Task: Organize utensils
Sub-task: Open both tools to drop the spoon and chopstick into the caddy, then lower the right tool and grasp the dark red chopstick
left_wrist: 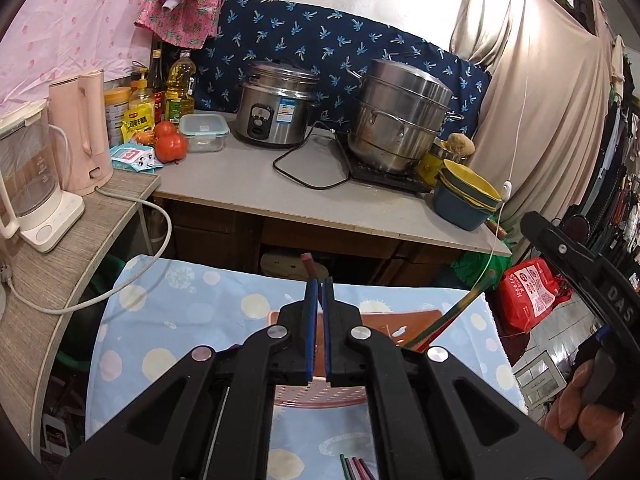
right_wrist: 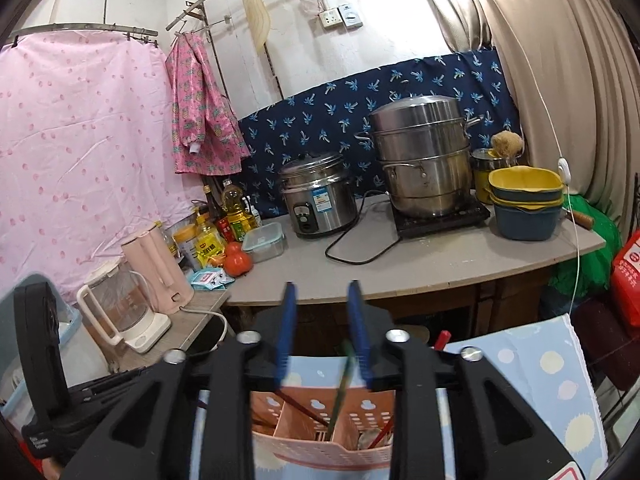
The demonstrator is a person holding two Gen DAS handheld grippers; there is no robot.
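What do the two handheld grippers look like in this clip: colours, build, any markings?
Both the left gripper and right gripper are black plastic linkages with round silver pivot pins and blue finger pads. The right one's side, seen from the left camera, carries raised "DAS" lettering.

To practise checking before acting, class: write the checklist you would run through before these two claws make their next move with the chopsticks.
1. Left claw grips the red chopstick: ok, pads shut on it, tip poking out above.
2. Right claw free of the green chopstick: ok, pads open, the stick between them untouched.
3. Green chopstick in the pink holder: ok, it leans in a compartment.
4. Red chopstick's lower end over a compartment: cannot tell, the claw hides it.
5. All chopsticks collected: not ok, loose chopsticks lie on the dotted cloth.
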